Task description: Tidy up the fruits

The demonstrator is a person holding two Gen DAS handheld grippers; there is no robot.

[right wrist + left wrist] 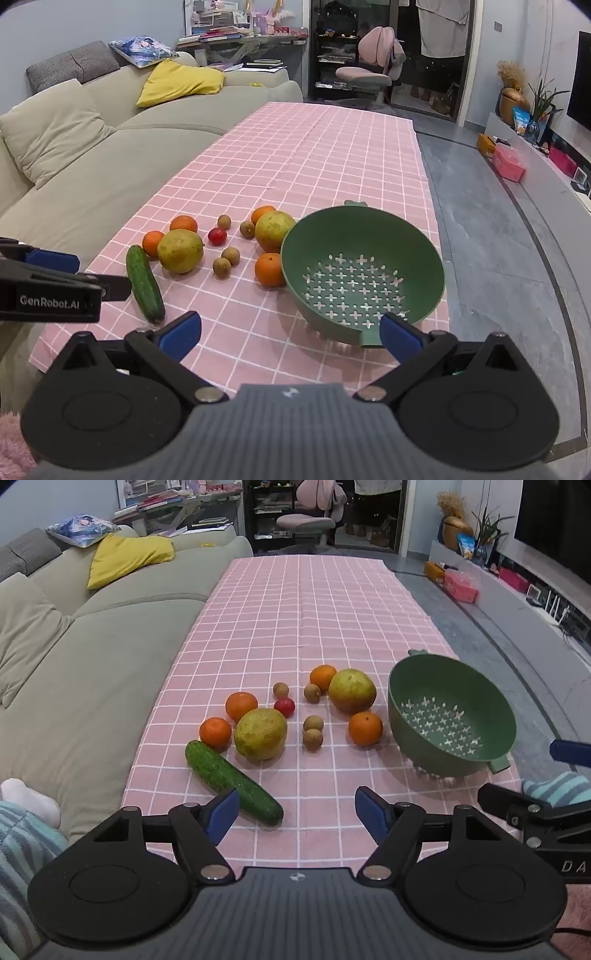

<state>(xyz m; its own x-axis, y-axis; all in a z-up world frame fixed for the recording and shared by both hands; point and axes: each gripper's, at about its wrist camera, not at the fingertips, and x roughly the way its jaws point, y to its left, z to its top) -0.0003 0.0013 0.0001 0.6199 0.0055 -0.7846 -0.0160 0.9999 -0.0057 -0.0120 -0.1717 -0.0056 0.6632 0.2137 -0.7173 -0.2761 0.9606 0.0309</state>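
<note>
pink checked tablecloth [295, 609] beside beige sofa [92, 657], possibly a lounge; both grippers [295, 808] [290, 332] agape.

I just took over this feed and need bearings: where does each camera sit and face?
Left wrist: behind the open left claw, facing down the table over the cucumber; right claw at its edge.
Right wrist: behind the open right claw, facing the colander; left claw at its edge.
Shared: fruit, colander, sofa.

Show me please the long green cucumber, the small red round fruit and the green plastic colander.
Long green cucumber [232, 781], left wrist view, middle of its body.
Small red round fruit [284, 706], left wrist view, its centre.
Green plastic colander [424, 254], right wrist view, inner wall.
</note>
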